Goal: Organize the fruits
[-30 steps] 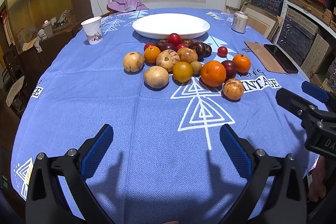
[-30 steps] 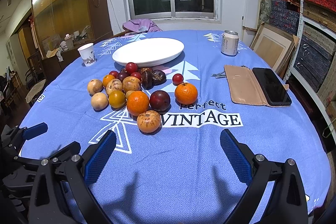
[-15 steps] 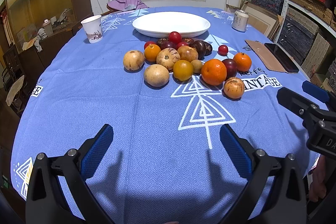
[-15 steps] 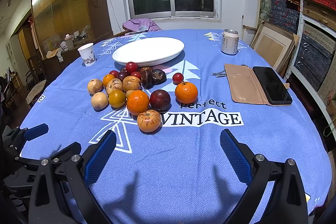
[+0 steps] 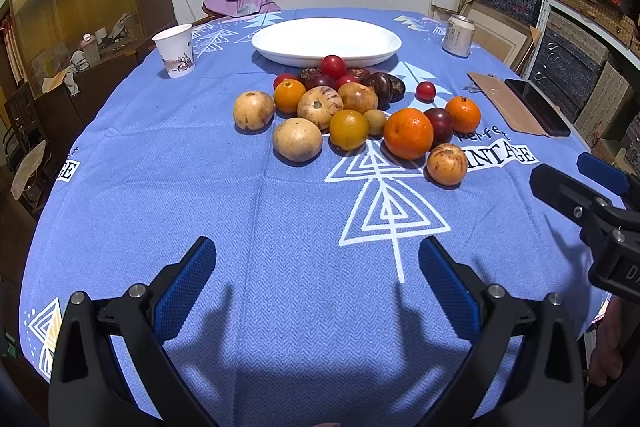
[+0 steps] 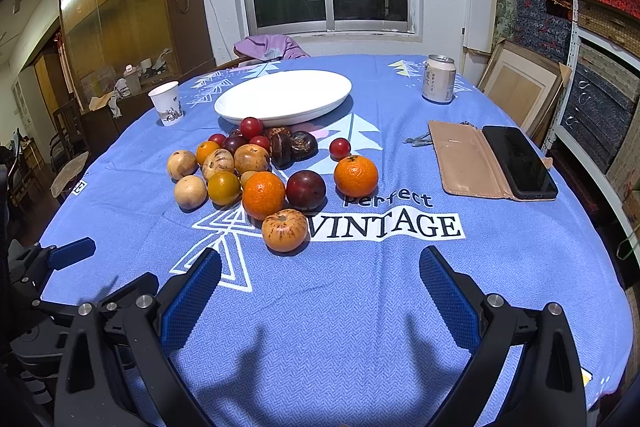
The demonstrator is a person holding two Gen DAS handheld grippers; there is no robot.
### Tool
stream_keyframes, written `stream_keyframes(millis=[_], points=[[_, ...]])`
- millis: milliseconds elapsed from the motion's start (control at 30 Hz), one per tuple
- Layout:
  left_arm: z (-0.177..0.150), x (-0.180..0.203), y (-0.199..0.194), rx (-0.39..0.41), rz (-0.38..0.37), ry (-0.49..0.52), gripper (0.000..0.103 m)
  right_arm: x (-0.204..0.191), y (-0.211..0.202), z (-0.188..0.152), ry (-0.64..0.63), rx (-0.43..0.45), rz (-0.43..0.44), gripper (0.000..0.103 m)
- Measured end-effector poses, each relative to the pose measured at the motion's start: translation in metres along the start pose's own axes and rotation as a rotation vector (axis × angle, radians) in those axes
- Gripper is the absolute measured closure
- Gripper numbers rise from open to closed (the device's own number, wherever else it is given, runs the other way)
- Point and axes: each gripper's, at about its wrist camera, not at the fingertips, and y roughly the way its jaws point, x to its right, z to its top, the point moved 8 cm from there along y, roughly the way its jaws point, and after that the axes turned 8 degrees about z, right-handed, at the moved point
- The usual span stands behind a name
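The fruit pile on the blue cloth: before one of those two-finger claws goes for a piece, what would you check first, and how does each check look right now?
1. Left gripper open and empty: ok.
2. Right gripper open and empty: ok.
3. White plate bare, room for fruit: ok.
4. Nearest speckled fruit on the pile's near edge, open cloth in front of it: ok.
5. Phone and can off to the side of the fruit: ok.
6. Whether fruit rolls when its neighbour is lifted: cannot tell.

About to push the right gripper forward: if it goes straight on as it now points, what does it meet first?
Probably the speckled orange-red fruit, slightly left of the right gripper centre line; depth is uncertain.
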Motion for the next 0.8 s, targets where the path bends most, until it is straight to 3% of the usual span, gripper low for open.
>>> stream_keyframes(millis=[800], points=[[-0.0004, -0.0013, 0.0026, -0.014, -0.001, -0.004, 0.004, -0.0007, -0.0028, 0.0017, 0.005, -0.004, 0.007, 0.003]])
